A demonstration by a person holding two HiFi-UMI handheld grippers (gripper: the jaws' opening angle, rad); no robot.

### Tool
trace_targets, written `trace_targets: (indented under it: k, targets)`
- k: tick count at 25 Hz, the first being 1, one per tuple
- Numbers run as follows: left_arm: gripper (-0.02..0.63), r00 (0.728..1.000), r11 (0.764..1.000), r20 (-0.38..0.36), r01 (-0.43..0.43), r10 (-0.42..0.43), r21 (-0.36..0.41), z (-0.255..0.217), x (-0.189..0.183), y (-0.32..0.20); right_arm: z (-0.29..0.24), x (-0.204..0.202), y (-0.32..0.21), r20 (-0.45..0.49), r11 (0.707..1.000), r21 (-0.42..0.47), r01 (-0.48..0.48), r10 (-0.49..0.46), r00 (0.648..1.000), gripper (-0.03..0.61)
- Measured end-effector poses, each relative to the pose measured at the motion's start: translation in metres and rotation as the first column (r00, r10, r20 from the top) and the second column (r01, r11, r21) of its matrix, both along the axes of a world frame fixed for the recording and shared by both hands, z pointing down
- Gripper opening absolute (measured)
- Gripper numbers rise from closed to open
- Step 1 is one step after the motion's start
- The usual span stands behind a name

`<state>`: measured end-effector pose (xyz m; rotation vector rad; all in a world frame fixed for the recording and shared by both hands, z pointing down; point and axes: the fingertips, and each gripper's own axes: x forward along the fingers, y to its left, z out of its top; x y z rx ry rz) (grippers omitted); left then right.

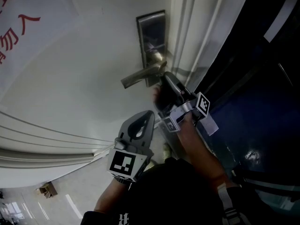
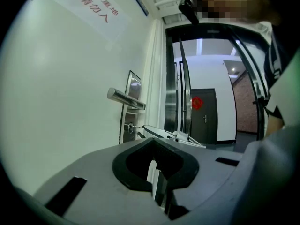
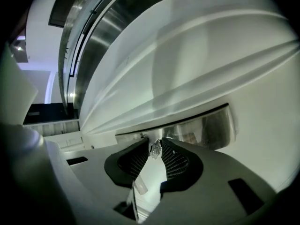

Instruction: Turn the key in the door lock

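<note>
Right jaws: clamped together on the key (image 3: 154,149), with its small metal head pinched between the ribbed pads at their tips.
Key: sits in the lock plate (image 1: 152,32) at 6 o'clock from the handle (image 1: 140,75); its shaft cannot be made out behind the jaws.
Right gripper (image 1: 165,78): its tips are up against the lower end of the lock plate, just beneath the handle's hub. Its marker cube (image 1: 202,104) is at 4 o'clock from the tips in the head view.
Left jaws: closed together with nothing between them.
Left gripper (image 1: 149,115): held clear of the door (image 1: 84,69), at 7 o'clock from the right gripper in the head view. It points up toward the handle, with its marker cube (image 1: 124,164) nearest the person.
Handle: a silver lever that reaches from its hub toward 8 o'clock in the head view.
Lock plate: a tall, narrow silver plate running from the handle toward 12 o'clock, near the door's edge.
Door: plain white.
Sign (image 1: 18,27): white with red characters, on the door at 10 o'clock from the handle.
Door frame (image 1: 187,32): pale moulding at 2 o'clock from the handle.
</note>
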<state>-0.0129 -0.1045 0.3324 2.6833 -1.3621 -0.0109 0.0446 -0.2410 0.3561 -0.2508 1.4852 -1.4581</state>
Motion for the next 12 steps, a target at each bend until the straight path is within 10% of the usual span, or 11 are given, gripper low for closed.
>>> trace_targets:
  k: [12]
  targets:
    - [0.008, 1.000, 1.000, -0.007, -0.019, 0.019, 0.012, -0.003, 0.003, 0.002, -0.021, 0.023, 0.004, -0.368, 0.979, 0.196, -0.058, 0.128, 0.921, 0.066]
